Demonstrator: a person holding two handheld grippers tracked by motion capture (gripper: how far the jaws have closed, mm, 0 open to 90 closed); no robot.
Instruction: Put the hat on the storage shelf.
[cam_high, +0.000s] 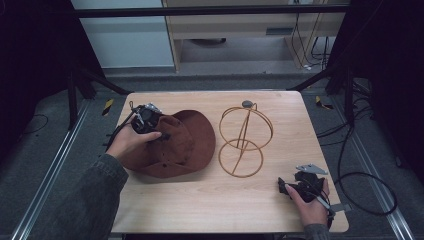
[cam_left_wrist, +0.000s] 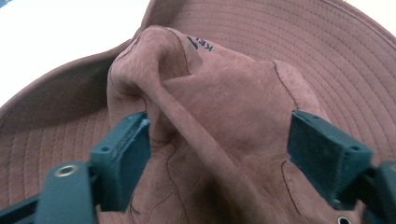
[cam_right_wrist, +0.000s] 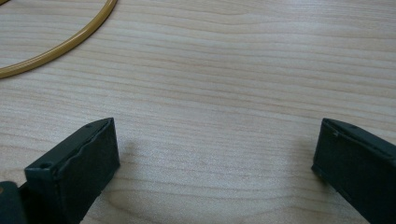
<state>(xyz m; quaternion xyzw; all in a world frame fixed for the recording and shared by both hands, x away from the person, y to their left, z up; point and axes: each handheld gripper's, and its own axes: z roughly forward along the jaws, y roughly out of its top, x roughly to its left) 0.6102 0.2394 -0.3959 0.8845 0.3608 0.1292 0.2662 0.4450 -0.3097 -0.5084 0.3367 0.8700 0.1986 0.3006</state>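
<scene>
A brown suede brimmed hat lies on the left half of the wooden table. My left gripper is down on its crown, held by the person's left hand. In the left gripper view the jaws stand open, astride a raised fold of the crown, with the pads close against the fabric. A golden wire hat stand stands upright to the hat's right. My right gripper rests low at the table's front right, open over bare wood.
The stand's base ring curves past the top left of the right gripper view. Black cables lie on the floor to the right. Metal rails run along both sides of the table.
</scene>
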